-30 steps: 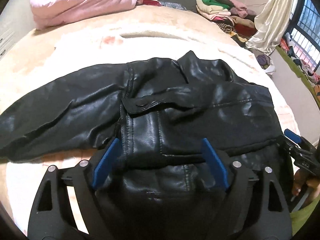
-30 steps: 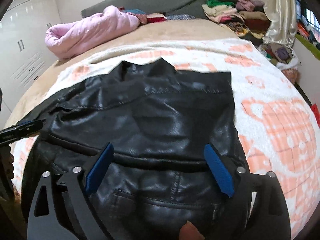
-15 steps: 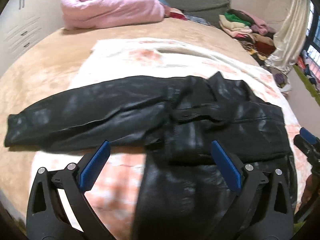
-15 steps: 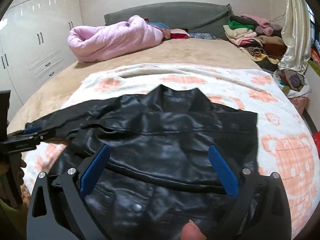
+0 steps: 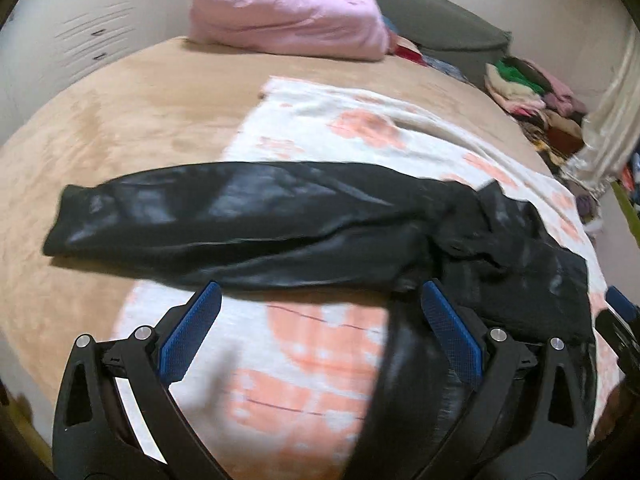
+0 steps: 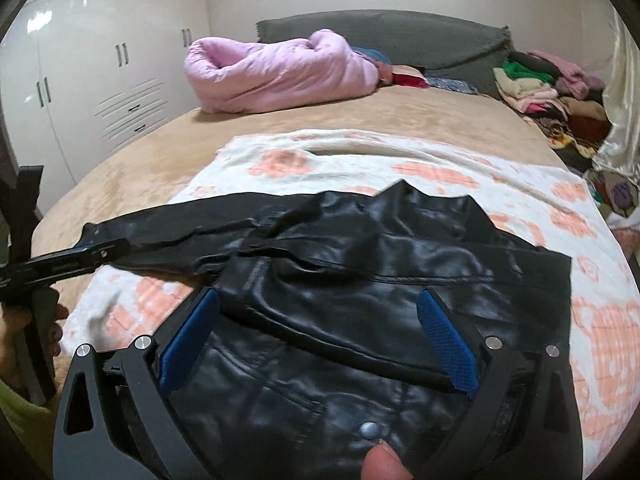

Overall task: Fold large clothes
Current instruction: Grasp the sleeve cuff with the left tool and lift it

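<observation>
A black leather jacket lies flat on a white and orange blanket on the bed. Its left sleeve stretches out straight to the left onto the tan bedspread. My left gripper is open and empty, above the blanket just in front of the sleeve; it also shows at the left edge of the right wrist view. My right gripper is open and empty, above the jacket's lower front. Its blue tip shows at the right edge of the left wrist view.
A rolled pink quilt lies at the head of the bed by a grey headboard. A pile of folded clothes sits at the far right. White wardrobes stand to the left. The tan bedspread surrounds the blanket.
Both grippers have pulled back and up from the jacket's hem. The left gripper has swung left, so the outstretched sleeve now fills its view.
</observation>
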